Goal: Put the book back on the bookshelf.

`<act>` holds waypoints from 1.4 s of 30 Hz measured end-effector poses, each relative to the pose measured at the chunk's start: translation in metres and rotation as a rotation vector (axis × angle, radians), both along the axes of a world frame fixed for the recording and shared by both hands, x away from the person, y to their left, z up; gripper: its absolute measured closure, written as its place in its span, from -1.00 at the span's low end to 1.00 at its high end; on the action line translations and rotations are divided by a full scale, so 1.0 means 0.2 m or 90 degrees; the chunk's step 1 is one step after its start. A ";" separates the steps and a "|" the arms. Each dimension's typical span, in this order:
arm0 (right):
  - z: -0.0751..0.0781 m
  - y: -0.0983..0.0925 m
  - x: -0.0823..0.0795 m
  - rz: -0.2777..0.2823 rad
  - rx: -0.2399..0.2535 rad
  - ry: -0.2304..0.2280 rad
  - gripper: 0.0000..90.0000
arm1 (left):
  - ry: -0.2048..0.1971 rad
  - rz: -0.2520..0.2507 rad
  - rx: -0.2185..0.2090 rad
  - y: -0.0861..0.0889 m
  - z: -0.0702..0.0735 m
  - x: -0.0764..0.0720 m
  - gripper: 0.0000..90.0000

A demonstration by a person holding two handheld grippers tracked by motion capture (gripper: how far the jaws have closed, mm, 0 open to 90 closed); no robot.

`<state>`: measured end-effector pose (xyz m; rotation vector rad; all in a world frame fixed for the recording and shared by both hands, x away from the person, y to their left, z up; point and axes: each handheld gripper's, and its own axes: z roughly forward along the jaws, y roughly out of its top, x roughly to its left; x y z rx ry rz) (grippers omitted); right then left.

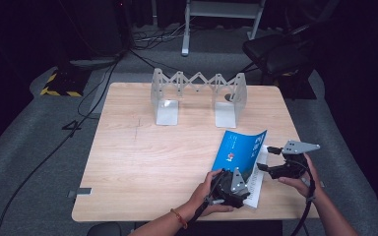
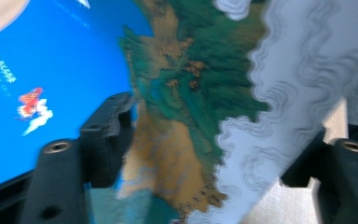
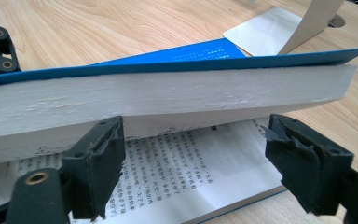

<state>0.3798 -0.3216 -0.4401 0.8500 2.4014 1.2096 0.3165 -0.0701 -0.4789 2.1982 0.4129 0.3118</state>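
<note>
Thick blue book (image 1: 240, 150) with shiny cover and rough white page edges, half open on smooth wooden table (image 1: 142, 157), left gripper (image 1: 238, 192) partly open around its cover flap, right gripper (image 1: 269, 158) jaws wide, holding nothing

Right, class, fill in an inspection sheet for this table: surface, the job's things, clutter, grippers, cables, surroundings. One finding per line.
Surface: wooden table, pale, with a tape piece at its left edge.
Job's things: blue-covered book lying partly open near the right front; printed page exposed under the lifted block of pages.
Clutter: folding metal book stand at the back.
Grippers: left gripper at the book's near end, a cover flap between its open jaws; right gripper at the book's right edge, jaws open.
Cables: black cables on the floor at left.
Surroundings: grey carpet, dark room, a chair behind.
</note>
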 end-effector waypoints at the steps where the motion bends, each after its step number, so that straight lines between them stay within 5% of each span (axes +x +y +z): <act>1: 0.00 0.00 0.00 0.000 0.000 0.000 -0.55 | -0.004 -0.004 0.001 0.00 0.00 0.00 -0.24; 5: -0.01 -0.01 0.00 -0.007 0.002 0.003 -0.55 | -0.065 -0.022 0.016 0.04 0.05 -0.04 0.22; 12: -0.03 -0.09 0.01 -0.006 0.033 0.027 -0.48 | -0.057 -0.012 -0.037 0.13 0.16 0.01 0.72; 17: -0.06 -0.09 -0.03 0.025 0.017 0.021 -0.35 | -0.052 -0.031 -0.026 0.19 0.18 0.04 0.74; 22: 0.03 -0.11 -0.10 0.050 0.032 -0.050 -0.29 | -0.036 -0.057 -0.001 0.31 0.20 0.09 0.74; 27: 0.08 -0.02 -0.11 0.115 0.036 -0.070 -0.28 | -0.032 -0.062 0.013 0.40 0.20 0.11 0.74; 32: 0.03 0.11 -0.03 0.172 -0.011 -0.058 -0.30 | -0.021 -0.055 0.012 0.51 0.20 0.13 0.73; 38: -0.03 0.16 0.08 0.199 -0.080 -0.060 -0.36 | -0.011 -0.053 0.018 0.64 0.20 0.16 0.72; 42: -0.04 0.16 0.11 0.204 -0.063 -0.054 -0.33 | -0.002 -0.055 0.022 0.72 0.20 0.18 0.69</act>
